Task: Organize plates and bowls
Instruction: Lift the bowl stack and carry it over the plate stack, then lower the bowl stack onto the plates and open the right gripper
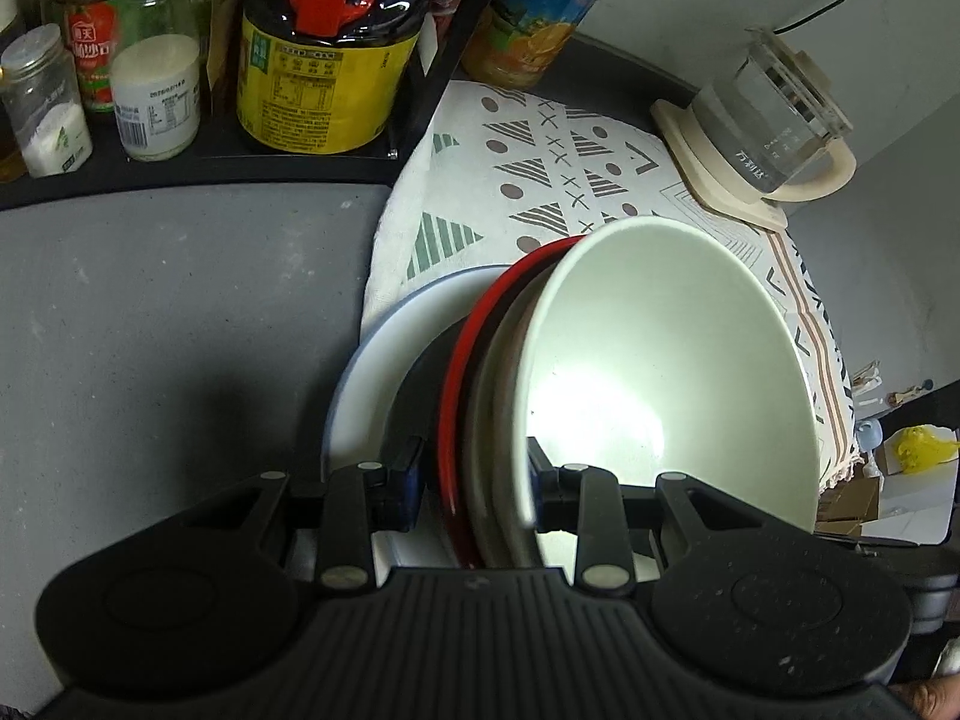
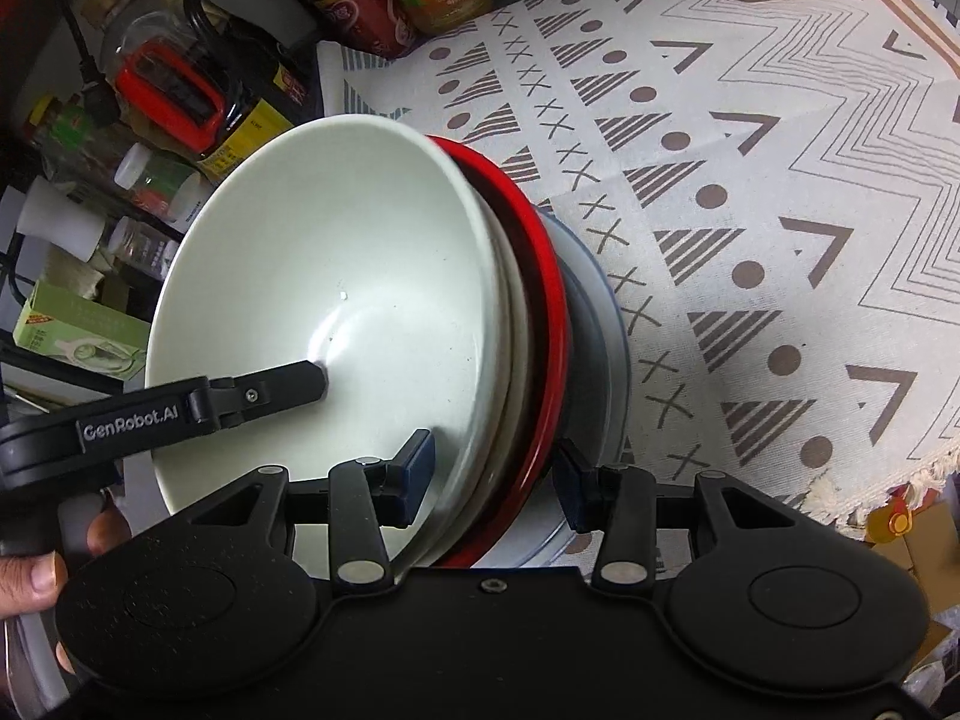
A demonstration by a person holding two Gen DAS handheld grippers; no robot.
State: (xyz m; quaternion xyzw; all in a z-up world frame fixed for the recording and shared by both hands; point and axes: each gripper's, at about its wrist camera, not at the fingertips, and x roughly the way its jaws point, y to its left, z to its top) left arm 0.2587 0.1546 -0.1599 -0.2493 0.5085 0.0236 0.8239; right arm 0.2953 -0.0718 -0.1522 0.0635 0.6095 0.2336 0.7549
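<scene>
Gripping a nested stack mid-frame: left tool (image 1: 477,483) and right tool (image 2: 492,471) each clamp white bowl (image 1: 666,372) plus red plate (image 1: 474,348) rims; next probably lowering it level onto blue-rimmed plate (image 1: 366,372).

close opposing wrist views, shared white bowl (image 1: 672,372)

White bowl (image 2: 336,300) nested in red plate (image 2: 549,324), between right gripper (image 2: 492,474) fingers.

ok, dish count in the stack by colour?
White bowl: 1
Cream/beige dish under it: 1
Red plate: 1
Blue-rimmed white plate, bottom: 1
Total: 4 visible; rims overlap, so more could be hidden.
</scene>
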